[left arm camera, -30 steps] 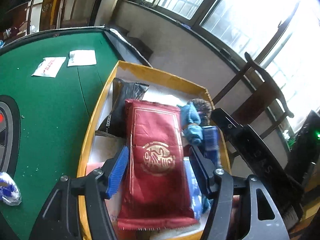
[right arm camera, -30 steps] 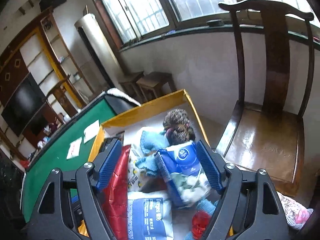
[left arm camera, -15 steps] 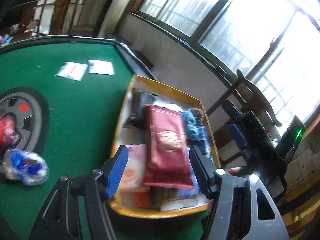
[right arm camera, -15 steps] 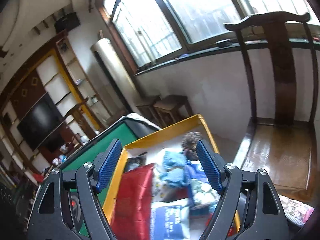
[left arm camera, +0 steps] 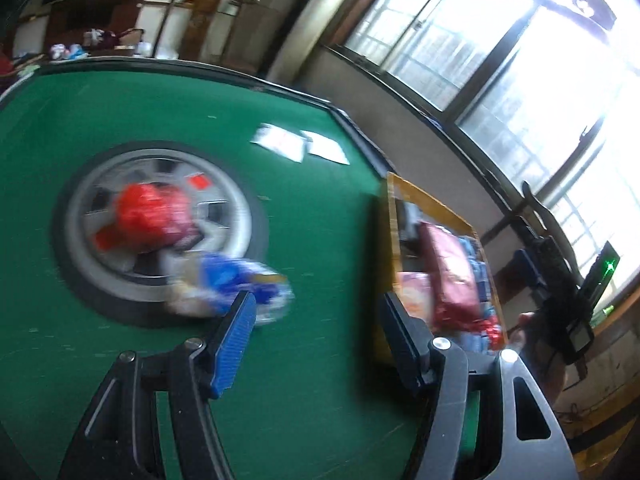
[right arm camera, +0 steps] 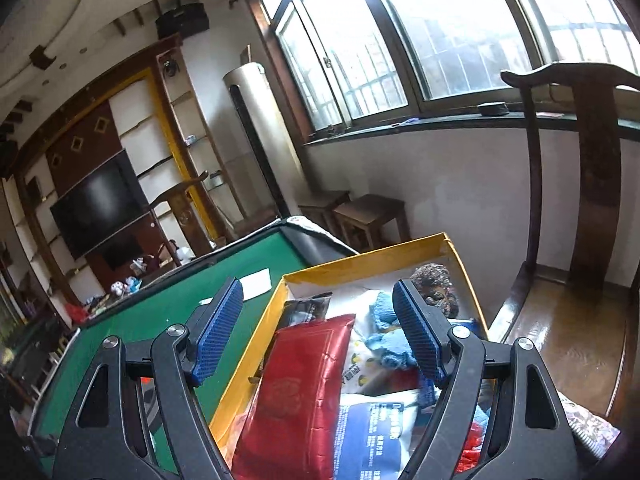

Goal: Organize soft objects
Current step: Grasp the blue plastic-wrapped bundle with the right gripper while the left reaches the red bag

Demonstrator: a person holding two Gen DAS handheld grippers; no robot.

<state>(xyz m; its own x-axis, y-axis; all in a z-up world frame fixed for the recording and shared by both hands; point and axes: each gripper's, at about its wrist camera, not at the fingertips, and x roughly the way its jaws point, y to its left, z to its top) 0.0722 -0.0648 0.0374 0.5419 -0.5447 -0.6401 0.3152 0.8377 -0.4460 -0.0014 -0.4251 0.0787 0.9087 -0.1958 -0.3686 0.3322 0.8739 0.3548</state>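
While both grippers hang released and empty, the left gripper faces a blurred blue packet at ten o'clock; the right gripper overlooks the filled yellow box at twelve o'clock.

I am seeing, on my left gripper and right gripper: black slotted arms, silver pivot screws, blue ribbed finger pads, matching on both units.
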